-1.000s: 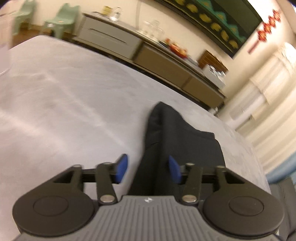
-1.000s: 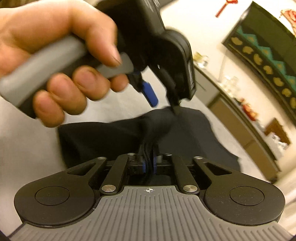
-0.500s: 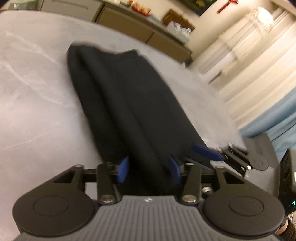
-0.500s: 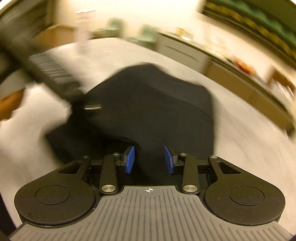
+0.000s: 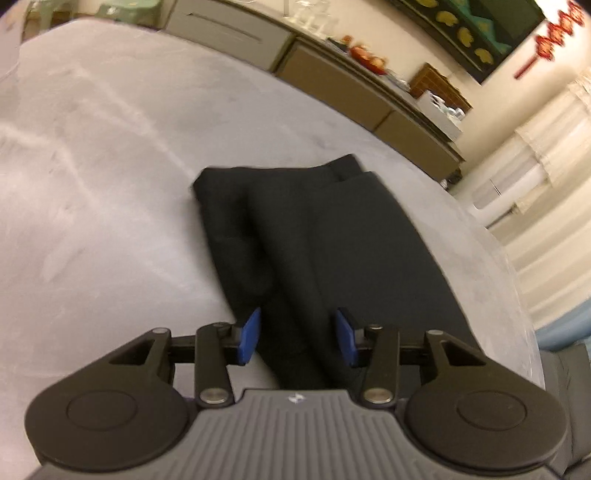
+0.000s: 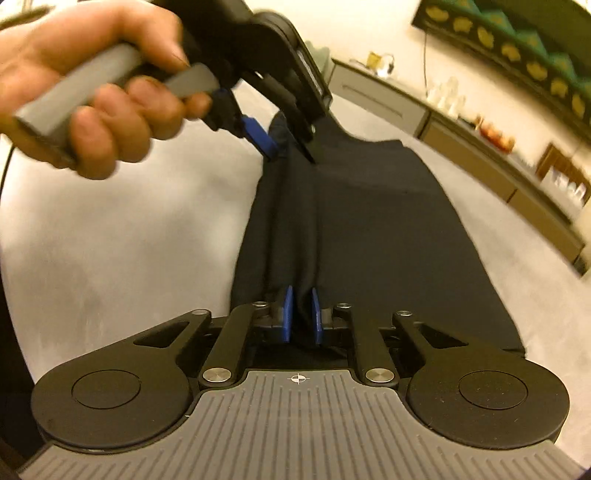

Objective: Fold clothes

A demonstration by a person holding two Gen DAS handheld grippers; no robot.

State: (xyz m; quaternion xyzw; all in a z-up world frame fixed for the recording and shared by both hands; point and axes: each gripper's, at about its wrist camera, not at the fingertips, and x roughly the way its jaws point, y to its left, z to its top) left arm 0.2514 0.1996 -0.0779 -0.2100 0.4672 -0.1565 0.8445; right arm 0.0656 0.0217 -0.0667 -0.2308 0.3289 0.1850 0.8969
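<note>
A black garment (image 5: 351, 240) lies folded lengthwise on the grey table (image 5: 92, 184), with a raised ridge along its left side. My left gripper (image 5: 297, 336) hovers open over the near part of that ridge, nothing between its blue pads. In the right wrist view the black garment (image 6: 388, 229) stretches away from me. My right gripper (image 6: 301, 314) is shut on a pinch of the ridge at the near end. At the far end, a hand (image 6: 92, 96) holds the left gripper (image 6: 284, 147) open with its fingers astride the same ridge.
A long sideboard (image 5: 332, 81) with drawers, glassware and red fruit runs along the far wall. Pale curtains (image 5: 535, 177) hang at the right. The table's rounded edge (image 5: 517, 280) curves close past the garment's right side. Green chairs (image 5: 125, 7) stand at the far left.
Half a second ago my right gripper was open over the garment; now it is shut on the ridge. The left gripper stayed open and swung back over the garment's ridge.
</note>
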